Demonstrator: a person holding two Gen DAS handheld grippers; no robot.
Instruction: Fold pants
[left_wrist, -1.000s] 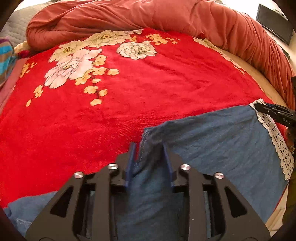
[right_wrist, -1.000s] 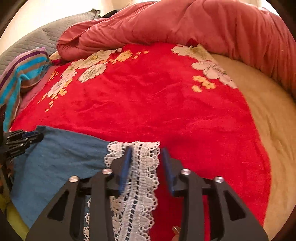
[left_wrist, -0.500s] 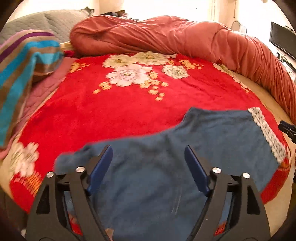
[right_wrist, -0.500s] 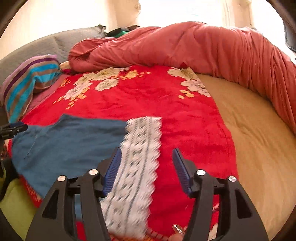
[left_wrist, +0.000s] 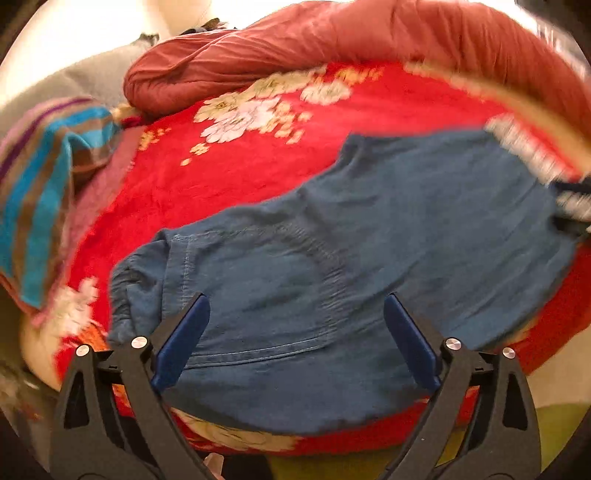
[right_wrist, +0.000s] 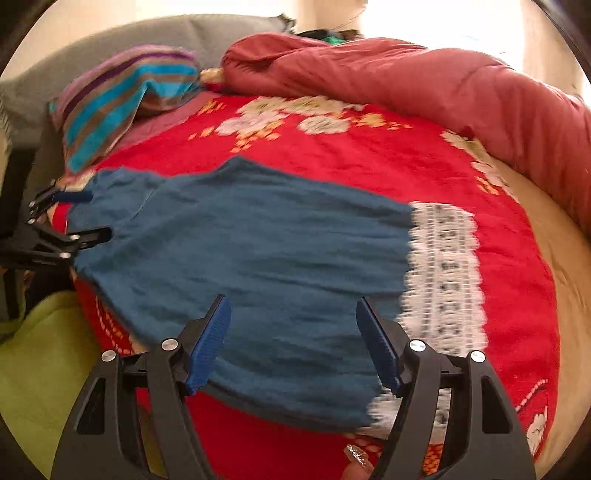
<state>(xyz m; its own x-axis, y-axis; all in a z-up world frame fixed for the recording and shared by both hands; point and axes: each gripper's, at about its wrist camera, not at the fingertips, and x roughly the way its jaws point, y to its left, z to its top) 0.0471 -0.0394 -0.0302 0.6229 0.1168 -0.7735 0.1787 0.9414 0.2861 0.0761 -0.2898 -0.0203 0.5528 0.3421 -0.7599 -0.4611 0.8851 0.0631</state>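
Observation:
Blue denim pants (left_wrist: 351, 240) with a white lace hem (right_wrist: 443, 269) lie flat on the red floral blanket (left_wrist: 258, 158). My left gripper (left_wrist: 295, 332) is open and empty, above the waistband end. My right gripper (right_wrist: 293, 336) is open and empty, above the leg near the lace hem. The left gripper also shows at the left edge of the right wrist view (right_wrist: 55, 229). Both views are blurred by motion.
A rolled red duvet (right_wrist: 424, 81) runs along the back and right. A striped pillow (right_wrist: 122, 96) and grey headboard (right_wrist: 110, 40) sit at back left. A yellow-green sheet (right_wrist: 40, 362) shows at the near edge of the bed.
Both grippers let go of the pants, opened wide and pulled back. The pants now lie flat on the blanket.

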